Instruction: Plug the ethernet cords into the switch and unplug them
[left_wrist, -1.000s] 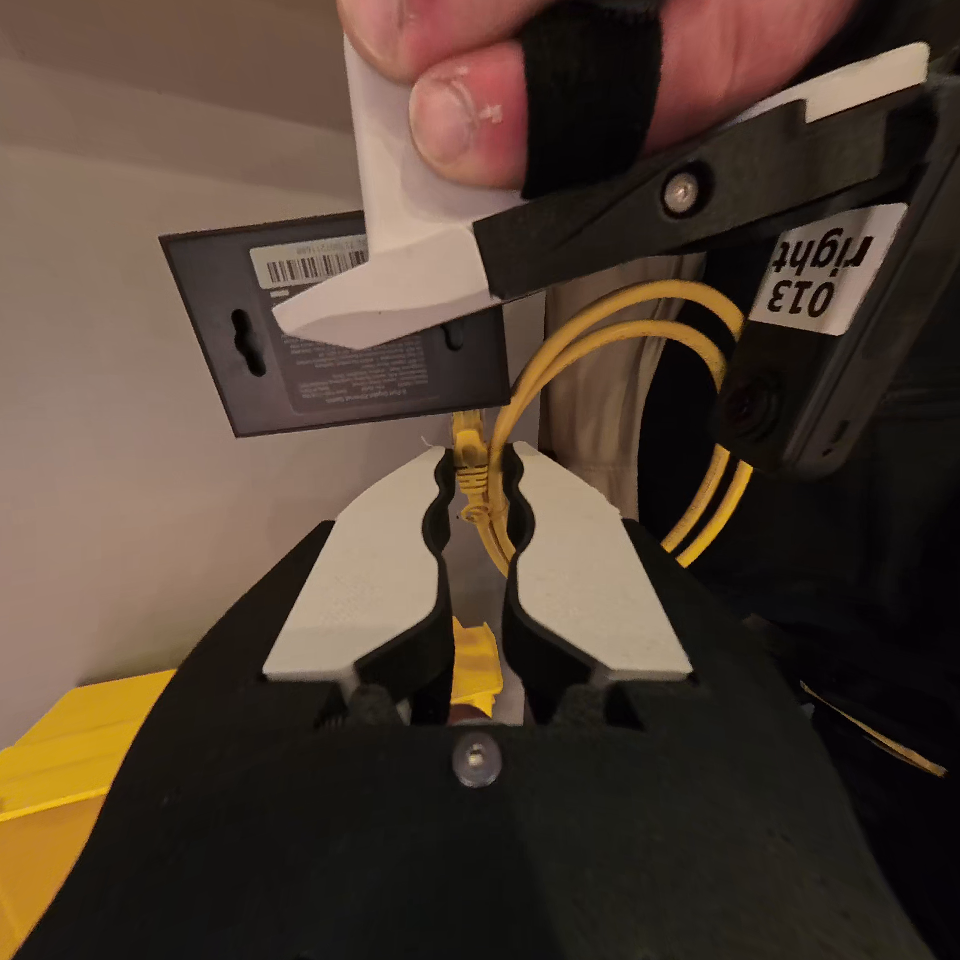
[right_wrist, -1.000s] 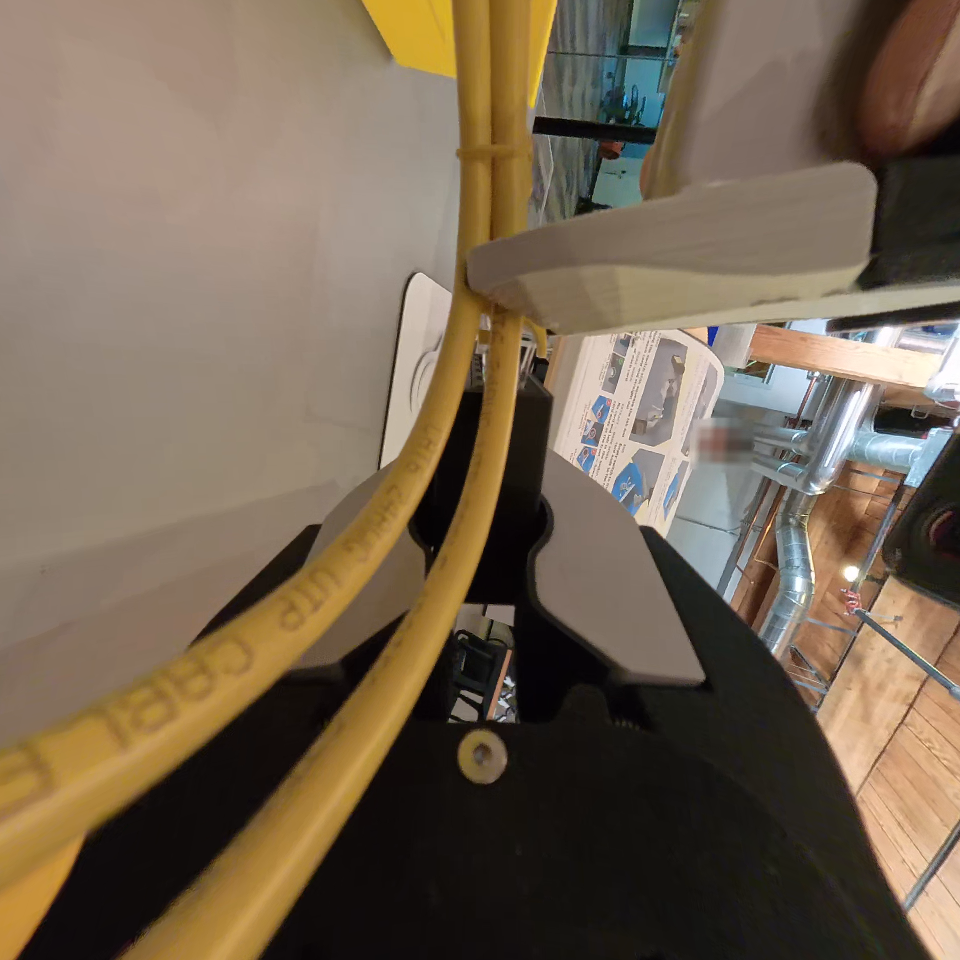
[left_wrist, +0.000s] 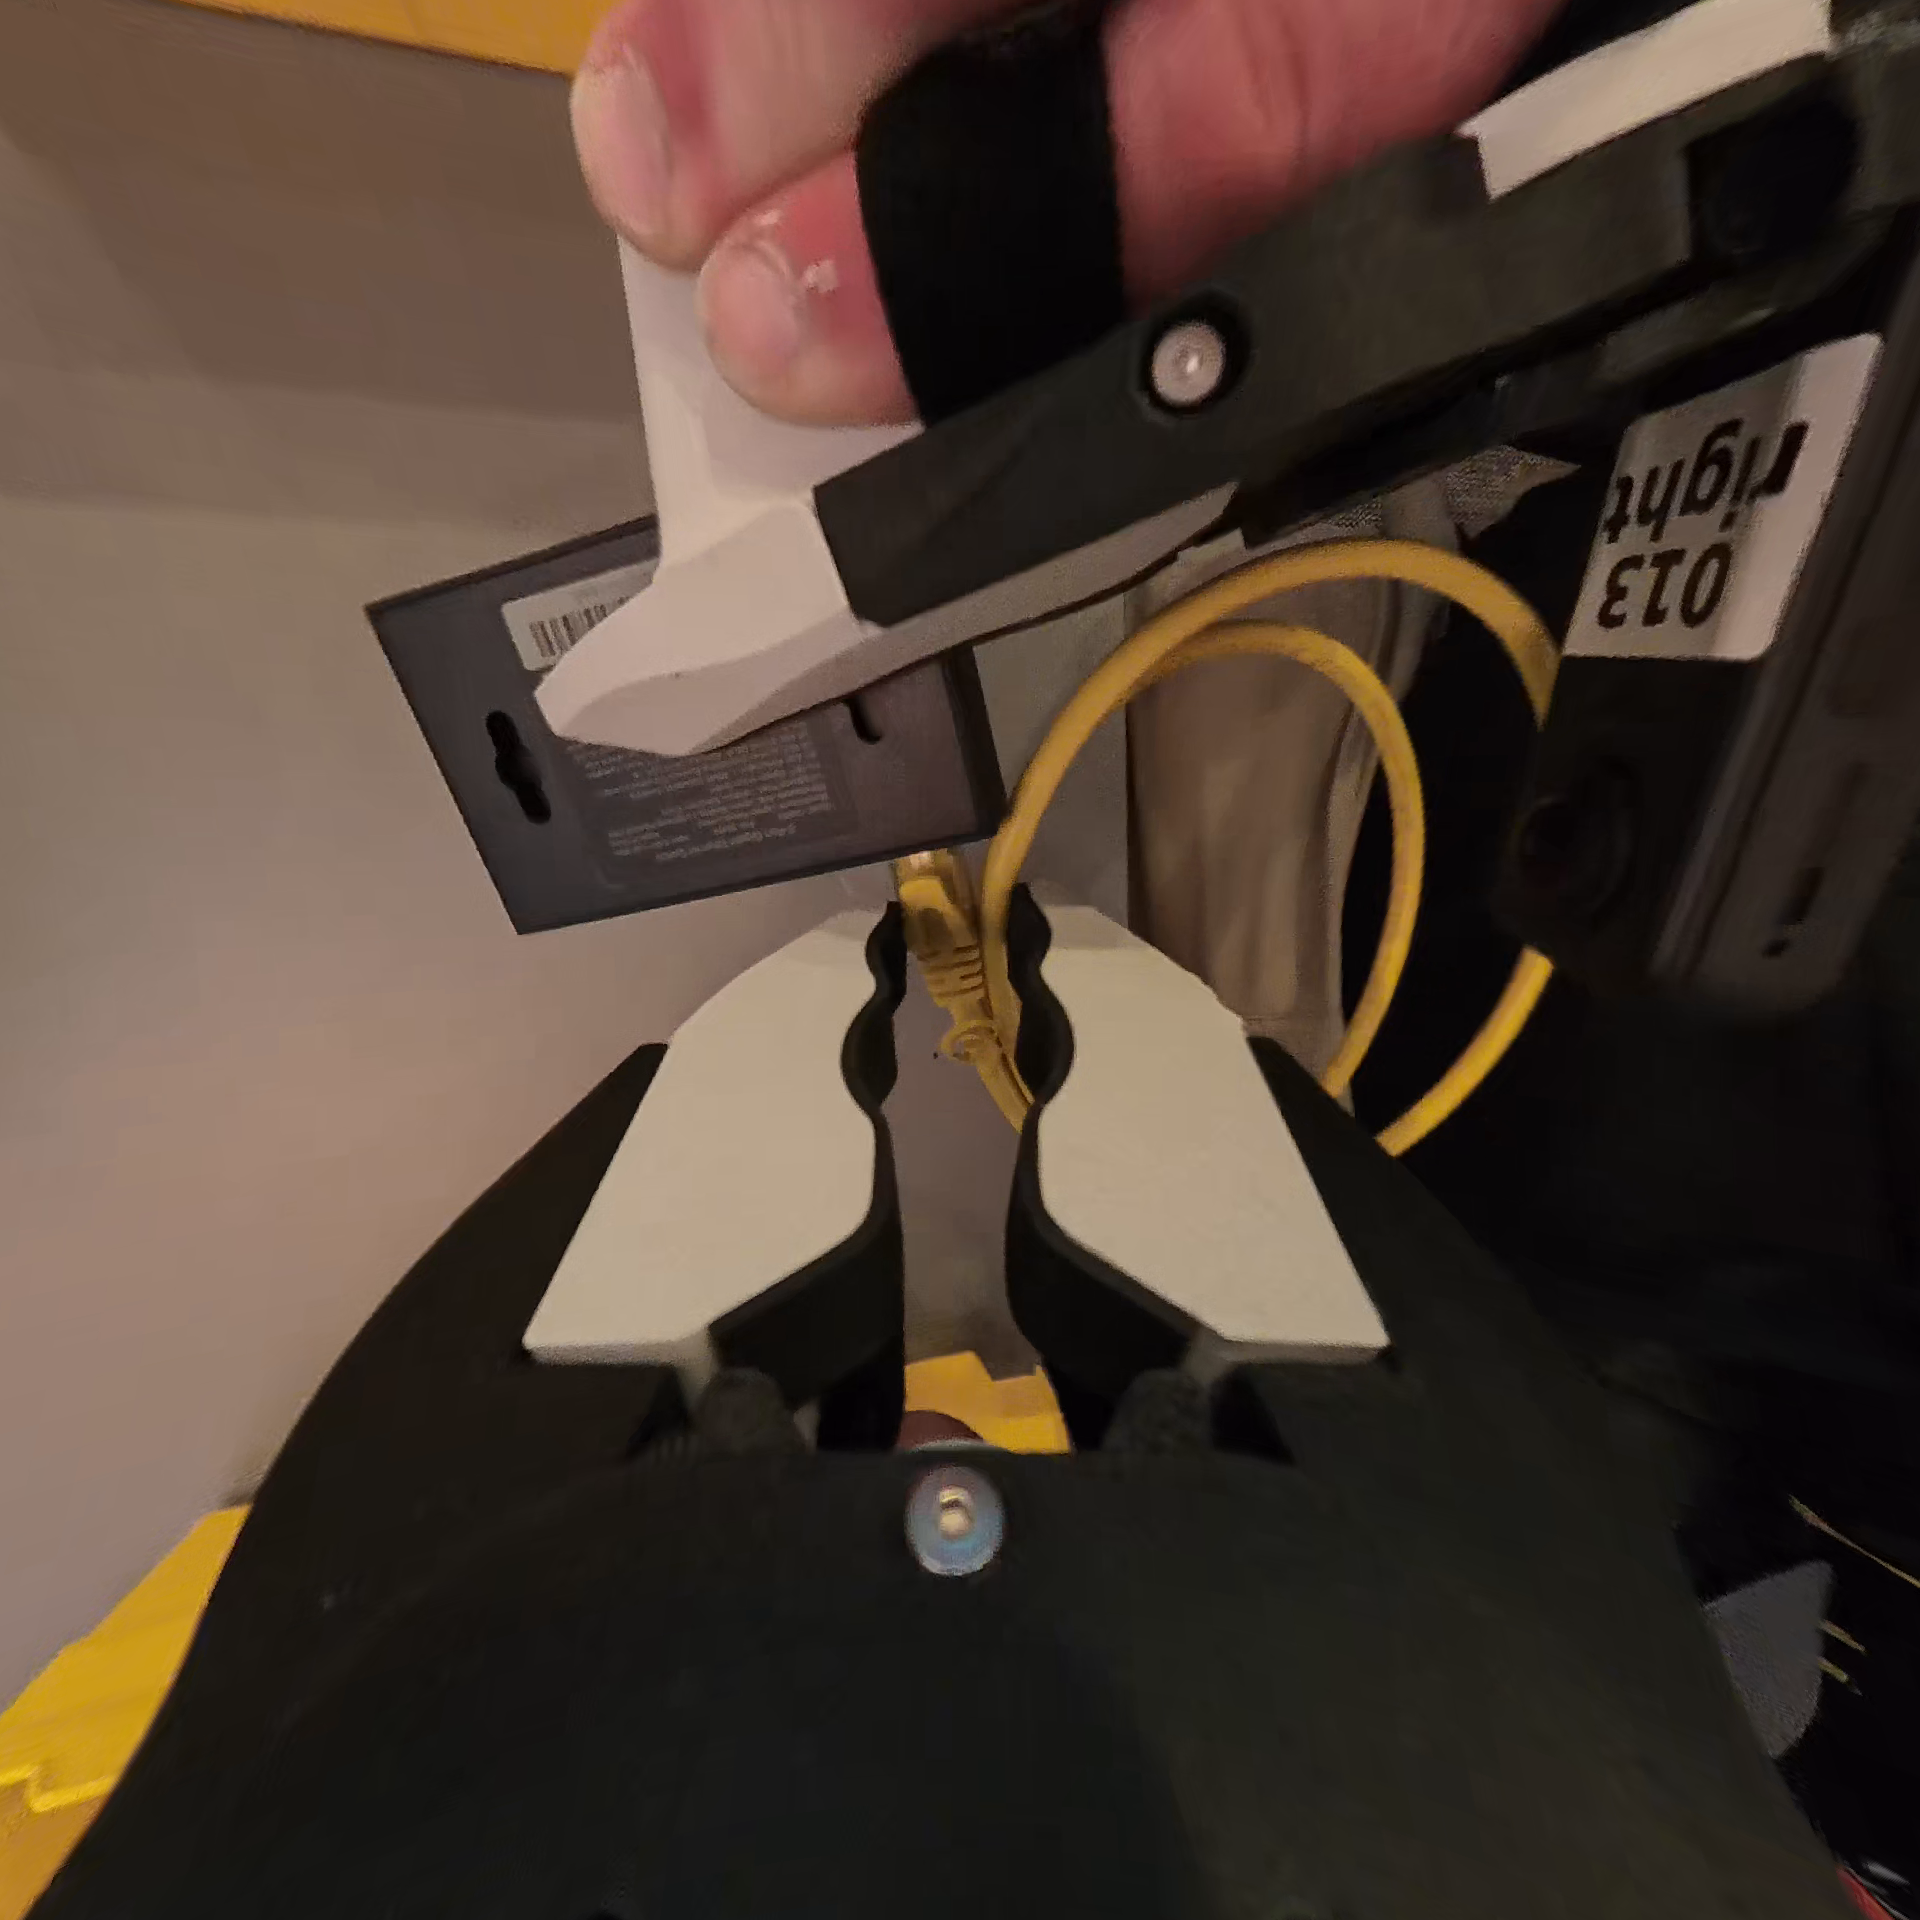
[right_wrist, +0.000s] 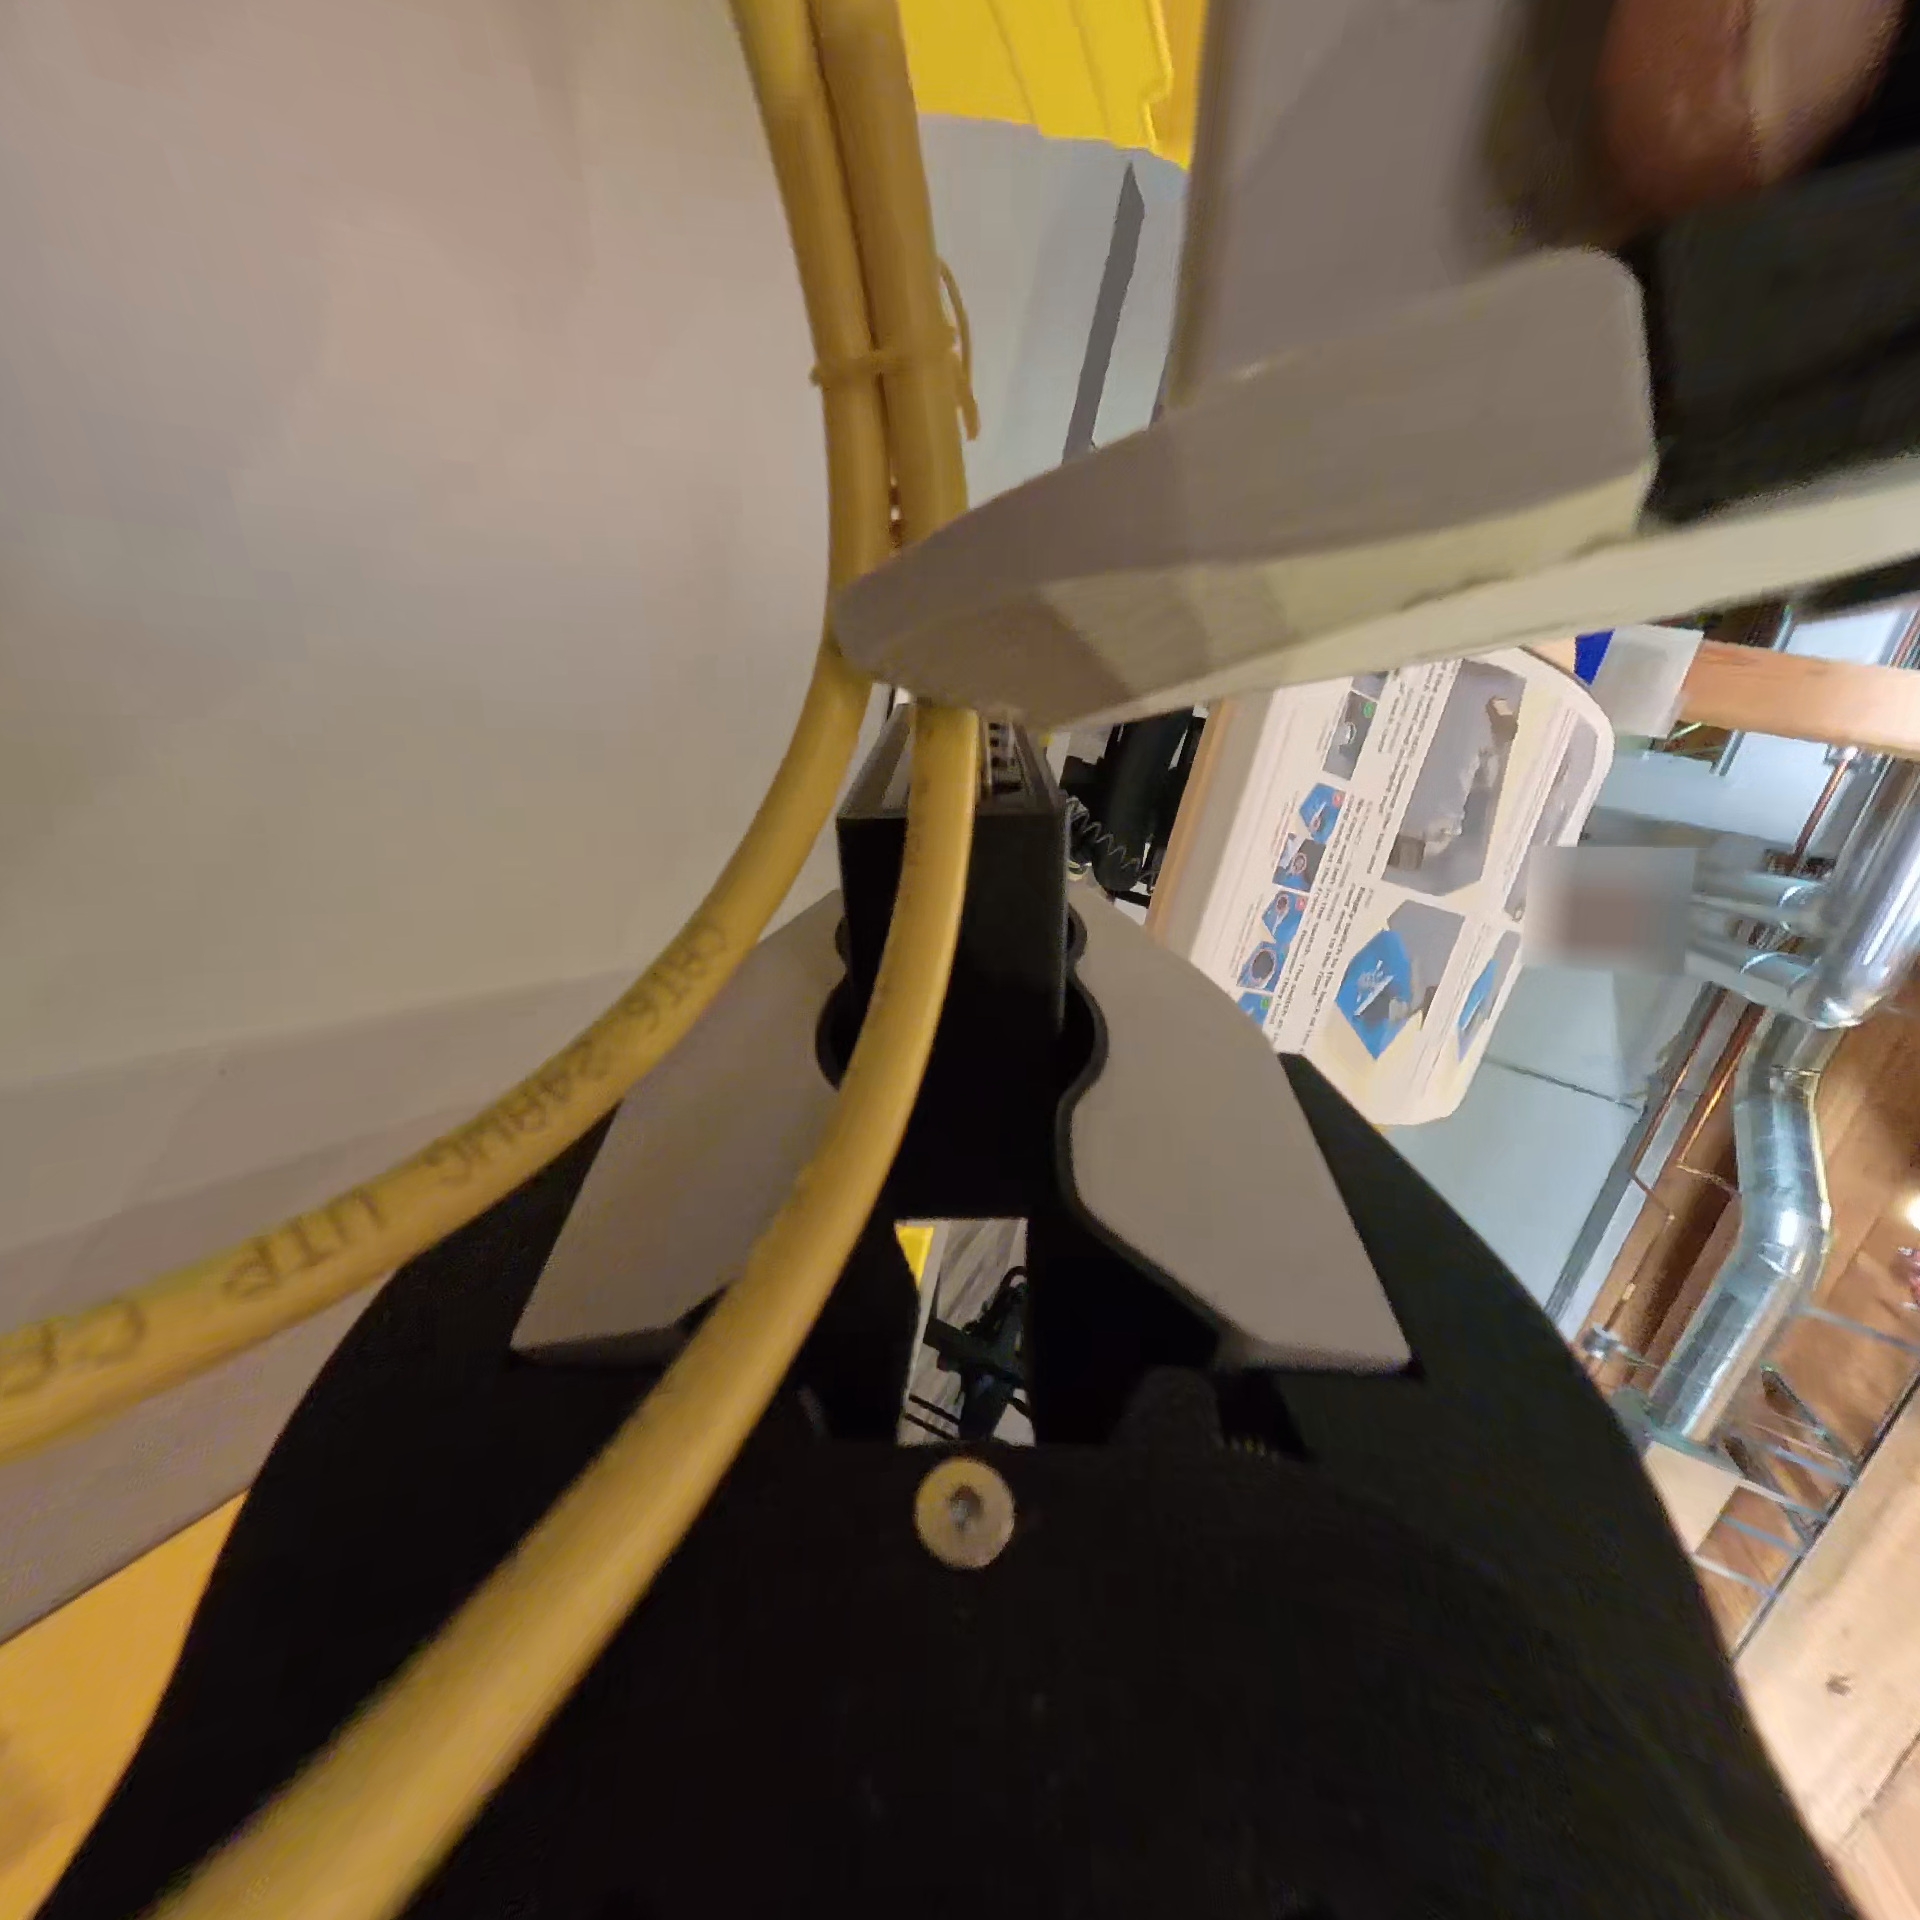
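Observation:
The black switch (left_wrist: 686, 821) hangs in the air with its labelled underside toward the left wrist view. My right gripper (right_wrist: 956, 935) is shut on its end (right_wrist: 977, 935); one white finger (left_wrist: 717, 644) of that gripper crosses the switch in the left wrist view. A yellow ethernet plug (left_wrist: 940, 935) sits between the fingertips of my left gripper (left_wrist: 951, 925), its tip at the switch's lower edge. The jaws are closed on the plug and on the cord beside it. The yellow cord (left_wrist: 1392, 727) loops to the right, tied double (right_wrist: 904, 997). The port itself is hidden.
A grey wall (left_wrist: 208, 935) is close behind the switch. A yellow bin (left_wrist: 62, 1704) is at the lower left. A person's hand (left_wrist: 831, 208) holds the right gripper. A poster board (right_wrist: 1403, 883) and metal ducts (right_wrist: 1766, 1195) stand over a wooden floor. Across from one pair of fingers to the other is roughly 6 cm.
Both grips hold as before. The switch and right gripper have shifted slightly against the left gripper, and the cord loop has swung a little in the right wrist view.

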